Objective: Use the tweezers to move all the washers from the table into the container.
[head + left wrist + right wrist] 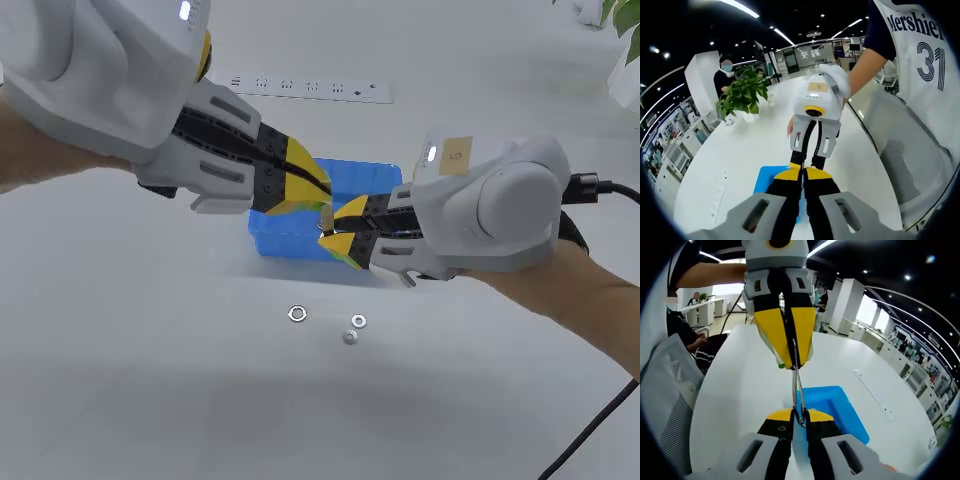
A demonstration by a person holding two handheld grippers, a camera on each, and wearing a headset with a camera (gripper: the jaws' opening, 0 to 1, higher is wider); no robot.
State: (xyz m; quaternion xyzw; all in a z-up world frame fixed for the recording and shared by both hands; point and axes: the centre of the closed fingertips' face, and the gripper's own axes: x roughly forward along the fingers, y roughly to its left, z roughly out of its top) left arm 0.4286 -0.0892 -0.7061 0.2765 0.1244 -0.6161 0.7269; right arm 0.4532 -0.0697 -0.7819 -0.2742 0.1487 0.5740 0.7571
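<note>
The table point(120, 380) is big and white, in a large bright room. A blue box point(285, 242) sits in the middle of it. Right over the box, the two grippers meet tip to tip. The left gripper point(318, 190) comes in from the far left side of the box. The right gripper point(340, 230) comes in from the right side. Both have their jaws pinched narrow, and both hold the tweezers point(326, 213). In the right gripper view the thin silver tweezers run straight from one pair of yellow tips to the other. So their long way lies across the box, from gripper to gripper. Which end is the pointy one is hard to tell.

The washers point(297, 314) are not in the box yet. They lie on the table just in front of the box, on the person's side. Two look like little rings, and a third bit beside them is too small to tell. They are a bit nearer to the right gripper. The tweezers are probably being passed or set right. Next, one gripper likely has to let go, and the tweezers must tip down toward the washers.
</note>
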